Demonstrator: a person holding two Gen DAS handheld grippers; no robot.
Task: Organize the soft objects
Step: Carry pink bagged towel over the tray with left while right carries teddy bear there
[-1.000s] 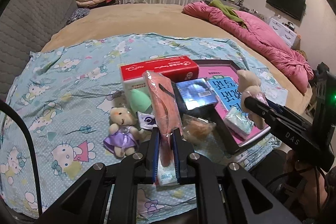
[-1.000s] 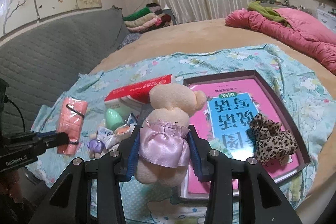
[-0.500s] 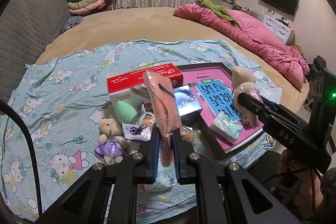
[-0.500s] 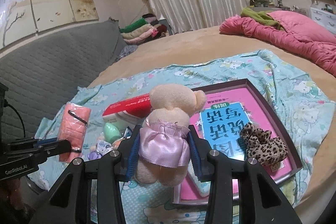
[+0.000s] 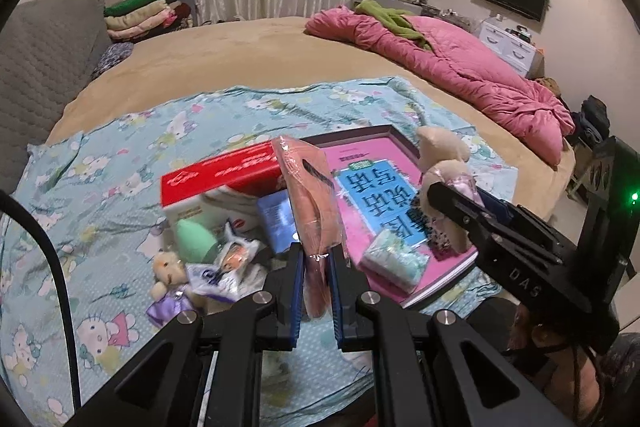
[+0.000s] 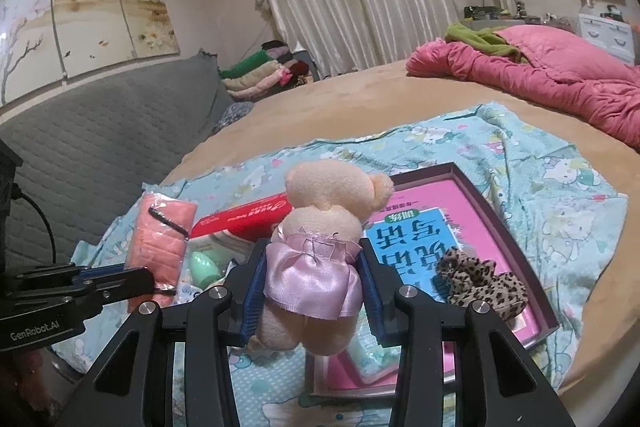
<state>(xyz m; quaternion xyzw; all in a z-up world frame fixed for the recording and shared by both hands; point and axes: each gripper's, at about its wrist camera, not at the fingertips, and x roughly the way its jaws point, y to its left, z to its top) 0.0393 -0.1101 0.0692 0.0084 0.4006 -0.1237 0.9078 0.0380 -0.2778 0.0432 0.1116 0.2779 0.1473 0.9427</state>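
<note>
The left claw (image 5: 317,277) pinches a salmon-pink wrapped pack (image 5: 310,199), its lower end hidden between the pads. The right claw (image 6: 313,291) grips a beige teddy bear (image 6: 320,223) above the bed's blue sheet (image 6: 560,203); its face is turned away.

Pink folded cloth in clear wrap (image 5: 310,203): upright, pinched at its lower end in the left claw (image 5: 316,269), clear of the bed. Beige plush bear in lilac satin skirt (image 6: 320,251): upright, back to camera, clamped at the waist in the right claw (image 6: 314,291). Small bear in purple dress (image 5: 170,287): lying on the patterned sheet. Leopard-print fabric piece (image 6: 478,277): resting in the pink tray.
</note>
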